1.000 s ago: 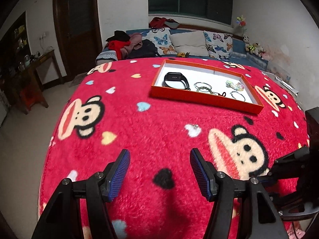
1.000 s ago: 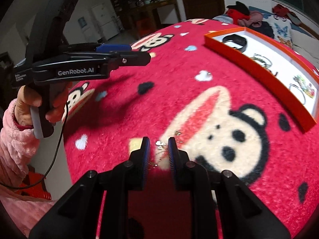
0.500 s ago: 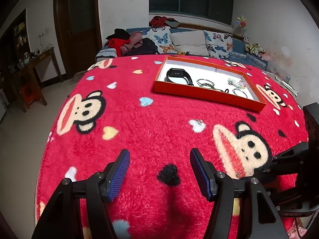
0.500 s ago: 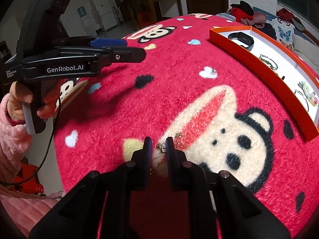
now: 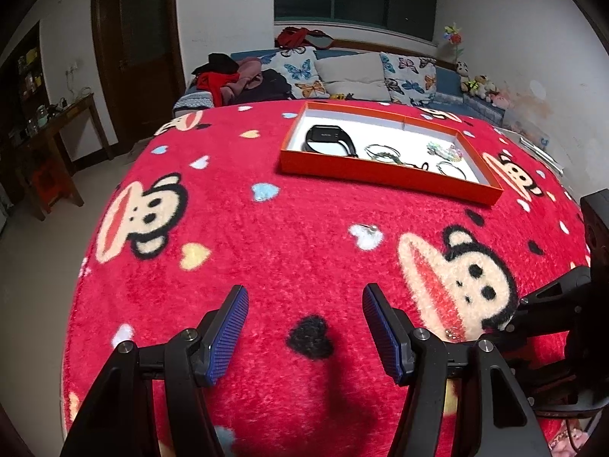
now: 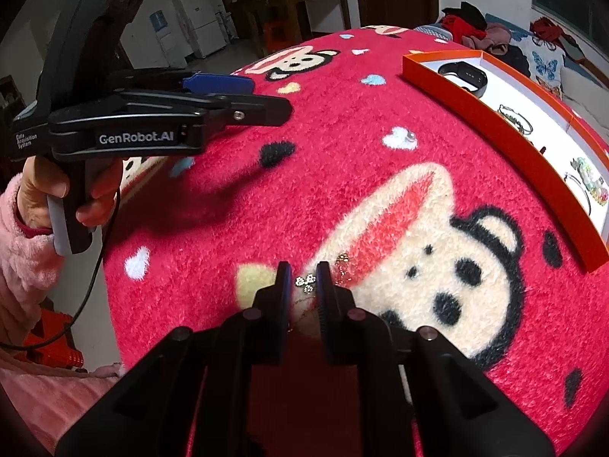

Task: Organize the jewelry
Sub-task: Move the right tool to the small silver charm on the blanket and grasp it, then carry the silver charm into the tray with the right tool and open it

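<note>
I see the orange tray (image 6: 506, 144) up-right across the red blanket (image 6: 380, 175). My left gripper (image 5: 304, 327) hangs half open, empty. My right gripper (image 6: 301, 280), nearer, has just been closing to a narrow gap around the small sparkly earring (image 6: 306, 281), chain trailing toward me.

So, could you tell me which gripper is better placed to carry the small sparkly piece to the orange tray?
Right gripper: its jaws have just closed around the sparkly piece. Left gripper is open over bare blanket.
</note>
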Action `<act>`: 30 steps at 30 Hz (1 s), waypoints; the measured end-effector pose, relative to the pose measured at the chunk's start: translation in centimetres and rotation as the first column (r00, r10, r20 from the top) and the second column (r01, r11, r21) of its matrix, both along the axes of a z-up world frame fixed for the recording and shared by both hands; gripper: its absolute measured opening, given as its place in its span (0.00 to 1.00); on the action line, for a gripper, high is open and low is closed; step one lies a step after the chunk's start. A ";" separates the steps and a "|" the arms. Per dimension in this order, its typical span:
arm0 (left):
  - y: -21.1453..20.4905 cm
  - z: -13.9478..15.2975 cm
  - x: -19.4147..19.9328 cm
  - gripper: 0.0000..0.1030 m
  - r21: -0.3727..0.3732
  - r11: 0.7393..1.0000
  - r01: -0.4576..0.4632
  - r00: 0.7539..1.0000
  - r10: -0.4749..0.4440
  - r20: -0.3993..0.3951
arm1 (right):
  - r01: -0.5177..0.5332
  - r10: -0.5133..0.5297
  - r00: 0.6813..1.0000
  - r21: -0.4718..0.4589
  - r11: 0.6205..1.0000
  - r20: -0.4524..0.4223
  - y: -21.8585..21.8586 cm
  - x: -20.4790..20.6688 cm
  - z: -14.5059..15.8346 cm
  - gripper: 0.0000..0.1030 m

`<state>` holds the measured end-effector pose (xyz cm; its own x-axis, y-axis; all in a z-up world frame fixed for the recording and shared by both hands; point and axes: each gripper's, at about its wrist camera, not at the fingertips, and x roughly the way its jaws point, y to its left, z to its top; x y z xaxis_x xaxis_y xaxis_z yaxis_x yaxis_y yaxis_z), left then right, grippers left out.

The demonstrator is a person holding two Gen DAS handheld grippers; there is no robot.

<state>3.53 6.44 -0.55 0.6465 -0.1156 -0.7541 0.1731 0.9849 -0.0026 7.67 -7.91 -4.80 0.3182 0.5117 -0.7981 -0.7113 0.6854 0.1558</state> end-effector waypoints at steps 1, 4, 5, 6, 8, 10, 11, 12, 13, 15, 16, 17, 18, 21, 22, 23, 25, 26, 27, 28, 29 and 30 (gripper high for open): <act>-0.3 -0.1 0.1 0.64 -0.001 1.000 0.008 1.000 -0.008 -0.004 | 0.000 0.000 1.000 0.003 1.000 0.002 0.0 0.0 0.0 0.11; -1.3 -0.6 0.5 0.64 0.000 0.999 0.042 0.999 -0.042 -0.012 | 0.012 -0.012 1.000 0.020 1.000 0.001 -0.5 0.1 0.4 0.11; -1.5 -0.7 0.7 0.64 -0.001 0.999 0.050 0.999 -0.050 -0.014 | 0.017 -0.017 1.000 0.026 1.000 -0.001 -0.7 0.1 0.6 0.11; -2.0 -0.9 1.0 0.64 -0.005 0.998 0.065 0.998 -0.065 -0.015 | 0.027 -0.027 1.000 0.035 0.999 0.001 -1.1 0.2 0.8 0.11; -2.8 -1.2 1.6 0.64 -0.019 0.996 0.090 0.996 -0.091 -0.020 | 0.051 -0.052 0.999 0.054 0.997 0.005 -2.0 0.5 1.5 0.11; -3.8 -1.5 2.4 0.63 -0.025 0.992 0.120 0.992 -0.121 -0.020 | 0.075 -0.076 0.997 0.069 0.995 0.014 -2.9 0.7 2.2 0.11; -4.3 -1.6 2.9 0.61 -0.023 0.991 0.133 0.991 -0.133 -0.016 | 0.087 -0.088 0.996 0.077 0.993 0.019 -3.4 0.9 2.6 0.11; -4.6 -1.6 3.3 0.59 -0.021 0.990 0.140 0.990 -0.141 -0.015 | 0.097 -0.099 0.995 0.086 0.992 0.022 -3.8 1.0 3.0 0.11; -5.2 -1.8 4.0 0.57 -0.022 0.988 0.155 0.988 -0.156 -0.013 | 0.106 -0.109 0.994 0.095 0.990 0.025 -4.2 1.1 3.3 0.11; -5.8 -2.0 5.3 0.49 -0.029 0.984 0.174 0.985 -0.174 -0.015 | 0.130 -0.135 0.990 0.110 0.985 0.041 -5.2 1.5 4.0 0.11; -6.1 -2.2 5.9 0.44 -0.029 0.984 0.176 0.984 -0.177 -0.022 | 0.143 -0.150 0.987 0.118 0.983 0.050 -5.7 1.7 4.4 0.11; -6.3 -2.5 6.6 0.42 -0.032 0.985 0.171 0.985 -0.172 -0.032 | 0.152 -0.160 0.986 0.127 0.980 0.055 -5.9 1.9 4.6 0.11; -6.5 -2.8 7.4 0.42 -0.039 0.986 0.162 0.986 -0.164 -0.043 | 0.161 -0.171 0.983 0.135 0.978 0.061 -6.3 2.1 5.0 0.11; -6.6 -3.5 8.9 0.34 -0.072 0.988 0.137 0.988 -0.142 -0.068 | 0.184 -0.199 0.977 0.155 0.971 0.083 -7.3 2.6 5.8 0.11; -6.6 -3.8 9.3 0.31 -0.084 0.988 0.126 0.988 -0.132 -0.075 | 0.192 -0.208 0.974 0.162 0.968 0.089 -7.6 2.8 6.1 0.11; -6.7 -4.0 9.6 0.27 -0.087 0.989 0.118 0.989 -0.125 -0.080 | 0.197 -0.215 0.972 0.167 0.966 0.093 -7.7 3.0 6.2 0.11; -6.9 -4.4 10.0 0.26 -0.083 0.991 0.102 0.991 -0.109 -0.080 | 0.210 -0.229 0.968 0.178 0.961 0.100 -8.2 3.4 6.5 0.11; -6.9 -4.4 10.1 0.25 -0.081 0.992 0.097 0.992 -0.103 -0.076 | 0.213 -0.234 0.967 0.182 0.960 0.101 -8.3 3.5 6.6 0.11; -7.0 -4.4 10.3 0.24 -0.079 0.993 0.091 0.993 -0.096 -0.073 | 0.217 -0.239 0.966 0.188 0.958 0.103 -8.5 3.7 6.6 0.11; -7.1 -4.4 10.3 0.23 -0.076 0.993 0.087 0.993 -0.092 -0.071 | 0.221 -0.243 0.964 0.192 0.956 0.103 -8.7 3.9 6.6 0.11; -7.2 -4.5 10.3 0.21 -0.070 0.994 0.081 0.994 -0.086 -0.070 | 0.223 -0.246 0.964 0.194 0.955 0.103 -8.7 4.1 6.6 0.11; -7.3 -4.6 10.4 0.20 -0.058 0.995 0.076 0.994 -0.080 -0.068 | 0.226 -0.249 0.963 0.195 0.954 0.102 -8.7 4.3 6.5 0.11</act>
